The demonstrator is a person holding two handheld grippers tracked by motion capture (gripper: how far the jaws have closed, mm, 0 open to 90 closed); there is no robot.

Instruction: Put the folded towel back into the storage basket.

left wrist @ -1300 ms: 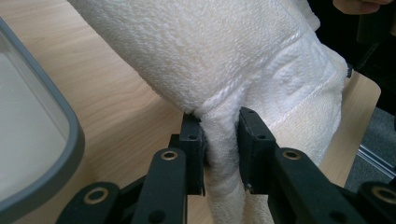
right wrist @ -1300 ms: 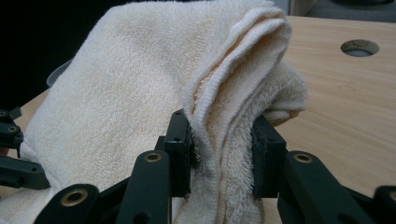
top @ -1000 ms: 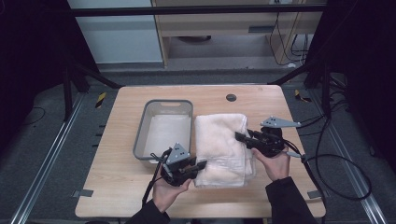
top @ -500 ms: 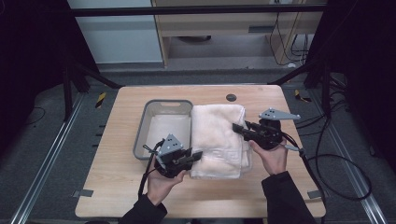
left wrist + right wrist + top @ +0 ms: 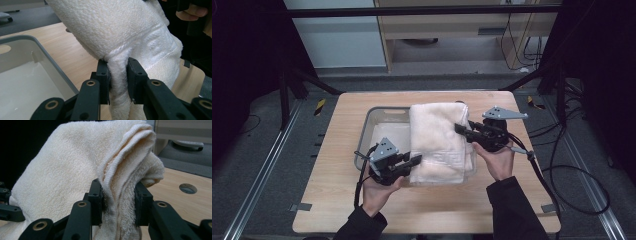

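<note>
A folded cream towel (image 5: 439, 142) hangs lifted between both grippers, partly over the grey tray (image 5: 374, 129). My left gripper (image 5: 416, 161) is shut on the towel's near left edge; the thick fold (image 5: 117, 82) sits pinched between its jaws. My right gripper (image 5: 460, 128) is shut on the towel's right side, with several layers of towel (image 5: 117, 200) squeezed between its jaws. In the left gripper view the tray (image 5: 37, 72) lies to the left, below the towel. The person's hands hold both grippers from the near side.
The wooden table (image 5: 342, 205) has a round hole (image 5: 459, 102) near its far edge, which appears as a hole (image 5: 188, 188) in the right gripper view. Cables trail off the right gripper toward the floor. Dark frame posts stand at both sides of the table.
Both grippers have carried the towel to the left and away from me, so it now overlaps the tray's right part. Both stay shut on the towel.
</note>
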